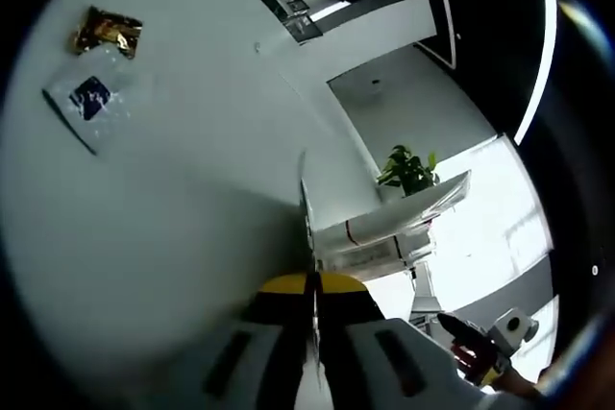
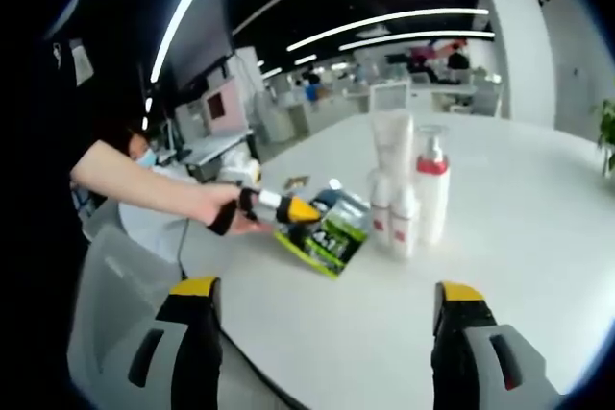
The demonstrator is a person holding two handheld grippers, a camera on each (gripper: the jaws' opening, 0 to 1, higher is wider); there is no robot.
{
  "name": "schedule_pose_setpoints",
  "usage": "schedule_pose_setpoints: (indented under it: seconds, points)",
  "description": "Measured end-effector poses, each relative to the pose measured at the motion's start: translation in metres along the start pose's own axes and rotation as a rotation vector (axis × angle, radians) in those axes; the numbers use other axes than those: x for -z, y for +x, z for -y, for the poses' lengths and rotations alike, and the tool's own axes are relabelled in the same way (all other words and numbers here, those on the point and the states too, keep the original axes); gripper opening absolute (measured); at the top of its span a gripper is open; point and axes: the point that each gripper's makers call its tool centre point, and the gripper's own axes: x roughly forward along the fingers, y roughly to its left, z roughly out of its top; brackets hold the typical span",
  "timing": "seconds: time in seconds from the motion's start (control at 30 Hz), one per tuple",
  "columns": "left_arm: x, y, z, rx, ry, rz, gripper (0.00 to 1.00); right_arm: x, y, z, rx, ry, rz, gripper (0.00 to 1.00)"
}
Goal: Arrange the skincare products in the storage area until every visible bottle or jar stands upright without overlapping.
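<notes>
Several white skincare bottles stand upright in a tight cluster on the white table (image 2: 519, 237): a tall tube (image 2: 392, 146), a pump bottle with a red band (image 2: 432, 189) and two small bottles (image 2: 404, 223) in front. A green and black packet (image 2: 332, 235) lies flat to their left. My left gripper (image 2: 300, 210), held in a person's hand (image 2: 226, 208), has its yellow tip at the packet's near edge. In its own view the left gripper (image 1: 312, 290) has its jaws pressed together with nothing showing between them. My right gripper (image 2: 327, 290) stands wide open, well short of the bottles.
A gold packet (image 1: 108, 31) and a clear sachet with a blue label (image 1: 91, 98) lie on the table (image 1: 192, 199). A potted plant (image 1: 408, 168) stands past the table's edge. A grey chair back (image 2: 115, 285) is beside the left jaw in the right gripper view.
</notes>
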Motion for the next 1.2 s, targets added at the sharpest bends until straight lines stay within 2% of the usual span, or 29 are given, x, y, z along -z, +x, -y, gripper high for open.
schedule_pose_setpoints:
  seconds: [0.43,0.7,0.87,1.03,1.2]
  points:
    - [-0.001,0.001,0.0,-0.003,0.032,-0.022,0.02,-0.001,0.001,0.002,-0.001,0.002,-0.007,0.93]
    - [0.0,0.0,0.0,-0.033,0.07,-0.026,0.17,-0.001,0.002,0.0,-0.005,0.0,-0.008,0.93]
    - [0.003,-0.002,0.002,-0.053,0.124,-0.041,0.34,-0.002,0.0,0.001,-0.003,0.003,-0.004,0.93]
    - [0.003,-0.004,0.001,-0.08,0.181,-0.051,0.43,-0.001,0.0,-0.001,-0.005,0.005,-0.003,0.93]
    - [0.002,-0.008,-0.002,-0.102,0.211,-0.052,0.46,-0.001,-0.001,-0.002,-0.005,0.004,0.001,0.93]
